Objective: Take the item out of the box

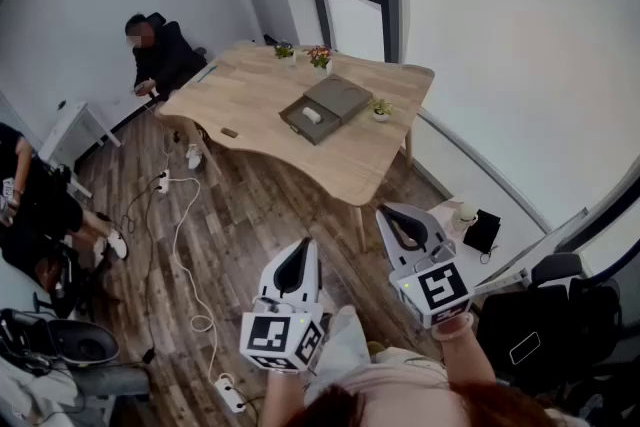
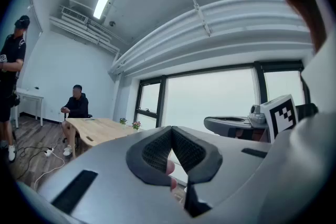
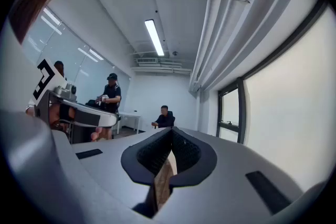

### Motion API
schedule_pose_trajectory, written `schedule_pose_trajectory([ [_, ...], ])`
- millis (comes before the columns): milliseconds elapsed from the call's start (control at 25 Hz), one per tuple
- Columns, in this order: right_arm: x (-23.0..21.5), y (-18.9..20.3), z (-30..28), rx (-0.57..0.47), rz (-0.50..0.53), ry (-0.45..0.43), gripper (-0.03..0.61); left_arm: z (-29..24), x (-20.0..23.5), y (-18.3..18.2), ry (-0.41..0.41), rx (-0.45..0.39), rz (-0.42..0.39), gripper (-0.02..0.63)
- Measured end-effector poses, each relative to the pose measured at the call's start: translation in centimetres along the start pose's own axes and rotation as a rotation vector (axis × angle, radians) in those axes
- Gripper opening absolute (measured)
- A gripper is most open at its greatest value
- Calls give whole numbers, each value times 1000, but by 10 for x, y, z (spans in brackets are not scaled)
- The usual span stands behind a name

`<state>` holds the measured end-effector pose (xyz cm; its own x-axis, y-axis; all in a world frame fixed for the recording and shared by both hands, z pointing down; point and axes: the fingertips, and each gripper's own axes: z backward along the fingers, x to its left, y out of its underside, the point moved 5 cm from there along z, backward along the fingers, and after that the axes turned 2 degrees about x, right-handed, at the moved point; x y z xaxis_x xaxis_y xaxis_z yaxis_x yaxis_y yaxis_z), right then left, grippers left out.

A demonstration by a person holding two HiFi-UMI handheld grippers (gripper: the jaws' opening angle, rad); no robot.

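Note:
A grey box [image 1: 300, 123] lies open on the wooden table [image 1: 260, 95] across the room, its lid [image 1: 340, 95] folded back to the right. A small white item [image 1: 313, 115] rests inside it. Both grippers hang close to my body over the floor, well short of the table and pointing level toward it. My left gripper [image 1: 296, 263] has its jaws together with nothing between them, and so does my right gripper [image 1: 404, 227]. In the left gripper view the left gripper [image 2: 171, 131] shows pads meeting at the tip. The right gripper [image 3: 171, 131] looks the same in the right gripper view.
A person [image 1: 160, 55] sits at the table's far left corner; another person [image 1: 30, 205] is at the left edge. Cables and a power strip [image 1: 228, 393] trail over the wood floor. Small potted plants [image 1: 320, 57] stand on the table. A black chair [image 1: 550, 315] stands at my right.

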<state>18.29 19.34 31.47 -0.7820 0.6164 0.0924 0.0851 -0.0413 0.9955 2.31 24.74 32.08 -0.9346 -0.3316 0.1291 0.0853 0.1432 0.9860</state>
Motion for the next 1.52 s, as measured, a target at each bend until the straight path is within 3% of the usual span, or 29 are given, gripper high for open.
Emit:
schedule_pose_trajectory([
  [360,1,3,-5,-24,-24,-2,0,-4,3,4,7,-3,-4,0],
  [800,-10,8,-28,-19,-159,23,0,-28,24,5,29,3,-11,0],
  [1520,-26,21,-99,11,-176,32,0,-90,69,4,84,21,-4,0],
])
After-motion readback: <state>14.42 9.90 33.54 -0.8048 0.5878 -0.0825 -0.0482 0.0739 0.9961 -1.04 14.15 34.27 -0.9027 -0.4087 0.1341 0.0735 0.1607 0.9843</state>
